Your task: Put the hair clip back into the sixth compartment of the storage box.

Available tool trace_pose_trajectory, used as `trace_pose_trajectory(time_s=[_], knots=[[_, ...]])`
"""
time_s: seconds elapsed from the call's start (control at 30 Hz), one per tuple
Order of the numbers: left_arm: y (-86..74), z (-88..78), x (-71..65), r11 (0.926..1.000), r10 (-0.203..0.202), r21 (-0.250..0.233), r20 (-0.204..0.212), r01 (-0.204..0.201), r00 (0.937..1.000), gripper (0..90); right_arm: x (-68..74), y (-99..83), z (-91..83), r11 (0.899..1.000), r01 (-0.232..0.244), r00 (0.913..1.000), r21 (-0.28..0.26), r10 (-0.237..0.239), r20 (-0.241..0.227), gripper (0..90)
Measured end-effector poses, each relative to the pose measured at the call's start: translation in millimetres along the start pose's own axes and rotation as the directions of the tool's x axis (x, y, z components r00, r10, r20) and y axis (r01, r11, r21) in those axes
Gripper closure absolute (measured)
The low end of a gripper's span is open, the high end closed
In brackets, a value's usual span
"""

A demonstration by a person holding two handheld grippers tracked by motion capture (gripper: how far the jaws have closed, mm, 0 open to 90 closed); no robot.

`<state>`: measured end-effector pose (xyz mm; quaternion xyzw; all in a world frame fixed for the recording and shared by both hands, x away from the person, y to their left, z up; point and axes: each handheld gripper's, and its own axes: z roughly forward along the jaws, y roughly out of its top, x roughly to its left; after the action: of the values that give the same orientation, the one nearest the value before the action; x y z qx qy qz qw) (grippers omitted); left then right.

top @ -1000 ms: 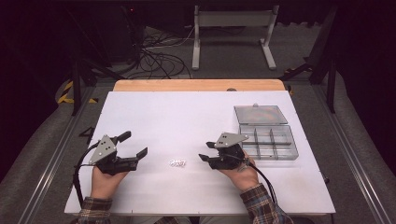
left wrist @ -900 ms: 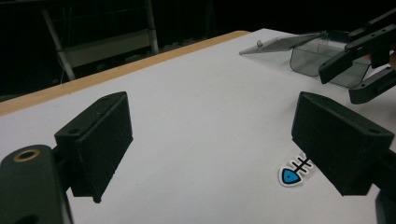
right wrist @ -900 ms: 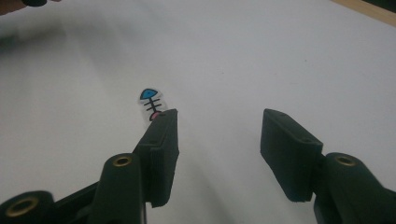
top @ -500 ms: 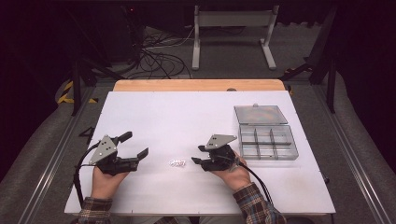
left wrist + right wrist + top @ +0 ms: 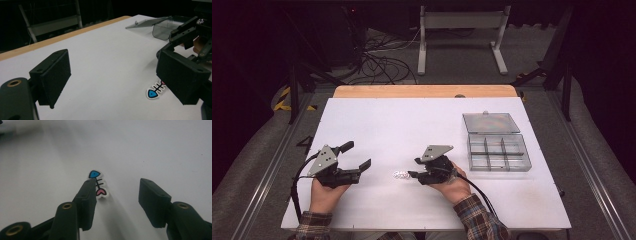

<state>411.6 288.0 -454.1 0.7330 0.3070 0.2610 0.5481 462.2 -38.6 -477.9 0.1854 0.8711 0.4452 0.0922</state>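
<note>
1. One small flat fish-skeleton sticker, white-edged with a blue head and a pink tail, lies flat on the white tabletop, between the two grippers in the high view.
2. One right gripper, black, two-jawed, hand-held, low over the table just beside the sticker. Jaws partly open, nothing held. In the right gripper view the sticker lies at the tip of the jaw seen on the left, its tail partly hidden by that tip; whether the tip touches it cannot be told. The gap between the jaws lies beside the sticker, not over it.
3. One left gripper, black, two-jawed, hand-held, near the sticker on its other side. Jaws wide open, empty. In the left gripper view the sticker lies beside the jaw seen on the right.
4. One clear plastic compartment box with its lid open, far right of the table, well apart from the sticker.
</note>
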Motion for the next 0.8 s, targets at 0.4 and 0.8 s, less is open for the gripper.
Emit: trace_pose_trajectory(time_s=[0.4, 0.8], knots=[[0.3, -0.6, -0.7, 1.0, -0.003, -0.002, 0.001, 0.003, 1.0, 12.9, 4.3, 2.3, 15.3, 1.0, 0.006, 0.9997, 0.011, -0.006, -0.023, 48.3], [0.4, -0.7, -0.9, 1.0, 0.004, 0.0, -0.004, -0.004, 1.0, 13.0, 6.6, 2.6, 27.1, 0.999, 0.024, 0.9991, 0.042, -0.022, -0.036, 49.1]])
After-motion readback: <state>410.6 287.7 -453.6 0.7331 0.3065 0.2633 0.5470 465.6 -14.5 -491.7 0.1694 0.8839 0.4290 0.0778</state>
